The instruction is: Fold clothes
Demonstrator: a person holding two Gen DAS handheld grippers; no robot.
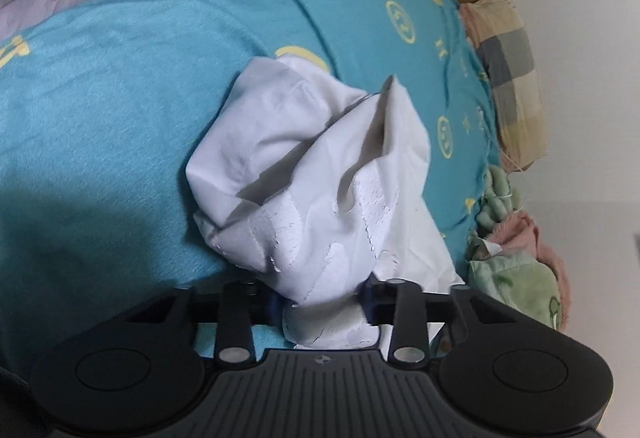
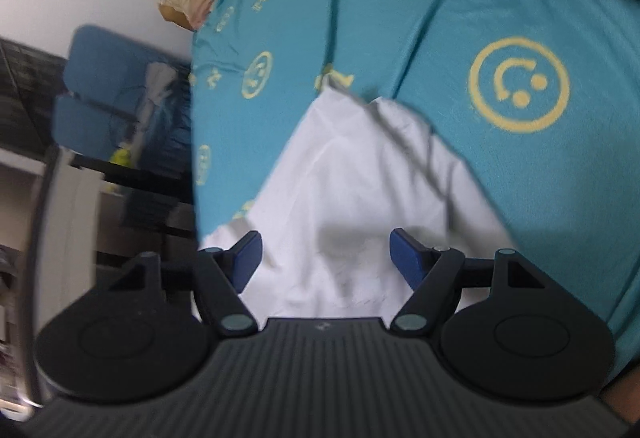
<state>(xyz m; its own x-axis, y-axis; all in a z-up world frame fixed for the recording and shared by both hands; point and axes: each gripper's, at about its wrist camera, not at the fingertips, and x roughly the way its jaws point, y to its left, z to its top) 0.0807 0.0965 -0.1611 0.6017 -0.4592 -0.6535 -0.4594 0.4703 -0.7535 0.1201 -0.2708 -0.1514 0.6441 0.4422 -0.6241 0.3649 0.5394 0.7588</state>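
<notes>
Two tools: left tool clamps bunched white garment; right tool spread wide, gripping nothing. Risk: one-sided pull drags it lopsided over bed, creasing fold.

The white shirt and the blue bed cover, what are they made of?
The white shirt looks like thin, matte woven cotton: it creases sharply, and stitched seams with a cracked white print show. The blue bed cover looks like a soft knit or brushed fabric with a faint sheen and printed yellow smileys. Exact fibres can't be told.

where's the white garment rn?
Both views: white garment bunched on the teal sheet, one end in the left claw, under the open right claw.
</notes>
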